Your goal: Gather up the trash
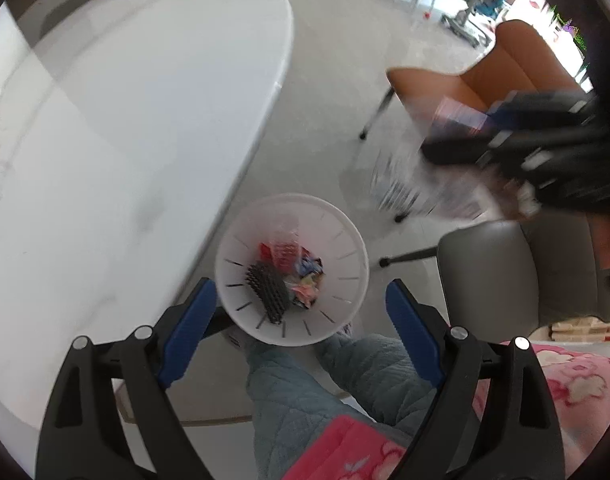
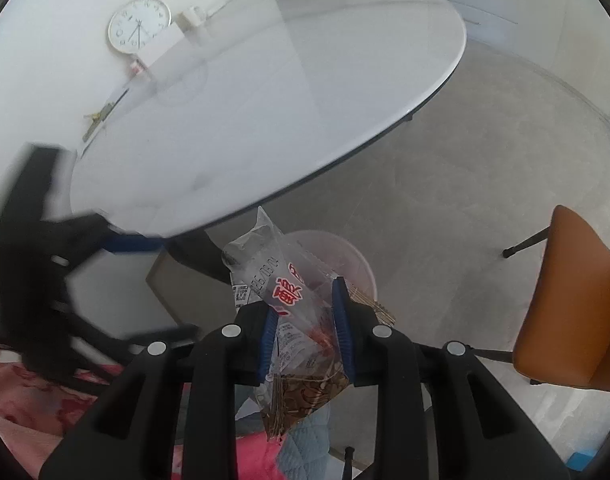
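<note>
A white trash bin stands on the floor beside the white table; it holds several wrappers and a black comb-like piece. My left gripper is open and empty above the bin. My right gripper is shut on a clear plastic wrapper with red print, held above the bin. In the left wrist view the right gripper is blurred at the right, with the wrapper hanging from it.
An orange chair and a grey chair stand right of the bin. The person's legs in blue quilted trousers are below. A round wall clock and small items sit at the table's far side.
</note>
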### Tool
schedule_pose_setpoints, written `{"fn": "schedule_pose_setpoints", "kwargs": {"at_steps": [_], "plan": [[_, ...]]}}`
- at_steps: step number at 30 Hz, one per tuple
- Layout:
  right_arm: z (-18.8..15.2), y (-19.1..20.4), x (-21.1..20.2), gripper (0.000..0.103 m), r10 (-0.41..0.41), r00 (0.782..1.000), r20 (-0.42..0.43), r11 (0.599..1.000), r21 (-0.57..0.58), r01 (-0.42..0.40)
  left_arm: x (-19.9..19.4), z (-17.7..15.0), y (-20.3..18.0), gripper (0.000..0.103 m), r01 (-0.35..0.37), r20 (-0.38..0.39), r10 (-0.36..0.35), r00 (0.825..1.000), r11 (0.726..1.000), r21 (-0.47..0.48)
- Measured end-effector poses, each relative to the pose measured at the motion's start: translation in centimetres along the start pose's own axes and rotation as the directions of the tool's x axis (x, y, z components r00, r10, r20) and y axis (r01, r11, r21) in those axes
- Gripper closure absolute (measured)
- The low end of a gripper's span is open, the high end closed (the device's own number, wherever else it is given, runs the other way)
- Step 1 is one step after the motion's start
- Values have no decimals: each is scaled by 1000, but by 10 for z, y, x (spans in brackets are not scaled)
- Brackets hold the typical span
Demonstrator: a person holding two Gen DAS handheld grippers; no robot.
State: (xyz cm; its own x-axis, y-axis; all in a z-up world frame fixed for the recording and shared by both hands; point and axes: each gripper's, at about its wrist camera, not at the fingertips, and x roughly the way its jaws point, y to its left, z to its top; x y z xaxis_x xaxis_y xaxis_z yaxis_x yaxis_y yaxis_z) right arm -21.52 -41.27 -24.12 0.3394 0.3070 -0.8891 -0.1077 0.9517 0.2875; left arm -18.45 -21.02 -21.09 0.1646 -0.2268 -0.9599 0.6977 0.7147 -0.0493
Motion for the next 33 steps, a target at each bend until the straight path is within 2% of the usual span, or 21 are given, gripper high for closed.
{"fn": "schedule_pose_setpoints", "kwargs": {"at_steps": [2, 6, 7, 9, 10, 12, 17, 22, 25, 33], "plan": [[-4, 4, 17, 75, 10, 1000, -21, 1000, -17, -11, -18, -4, 10, 12, -30, 33, 31, 999, 999, -32], [-12, 18, 60, 75, 31, 996, -84, 998, -56, -35, -41, -11, 36, 11, -76, 49, 81, 995, 991, -112], [-13, 20, 68, 72, 35, 995, -98, 997, -60, -41, -46, -12, 43, 11, -92, 54, 100, 994, 987, -134], [-15, 26, 84, 58, 31, 992, -124, 997, -69, -40, -52, -14, 54, 11, -117, 57, 128, 990, 978, -170], [-16, 27, 90, 48, 21, 991, -134, 997, -75, -31, -53, -15, 59, 11, -127, 56, 139, 989, 975, -184], [-16, 31, 99, 40, -3, 988, -155, 997, -80, -9, -54, -14, 65, 11, -153, 53, 168, 984, 965, -215], [-9, 31, 96, 25, -1, 988, -151, 998, -69, -9, -52, -11, 68, 11, -166, 52, 184, 981, 954, -248], [0, 27, 84, 22, -7, 991, -130, 998, -55, 0, -51, -8, 69, 11, -166, 52, 185, 981, 952, -258], [4, 25, 73, 15, -14, 994, -109, 999, -47, 9, -54, -8, 71, 11, -172, 51, 192, 980, 950, -262], [16, 33, 50, 8, -21, 998, -63, 998, -58, 18, -59, -4, 74, 8, -200, 59, 225, 973, 939, -279]]}}
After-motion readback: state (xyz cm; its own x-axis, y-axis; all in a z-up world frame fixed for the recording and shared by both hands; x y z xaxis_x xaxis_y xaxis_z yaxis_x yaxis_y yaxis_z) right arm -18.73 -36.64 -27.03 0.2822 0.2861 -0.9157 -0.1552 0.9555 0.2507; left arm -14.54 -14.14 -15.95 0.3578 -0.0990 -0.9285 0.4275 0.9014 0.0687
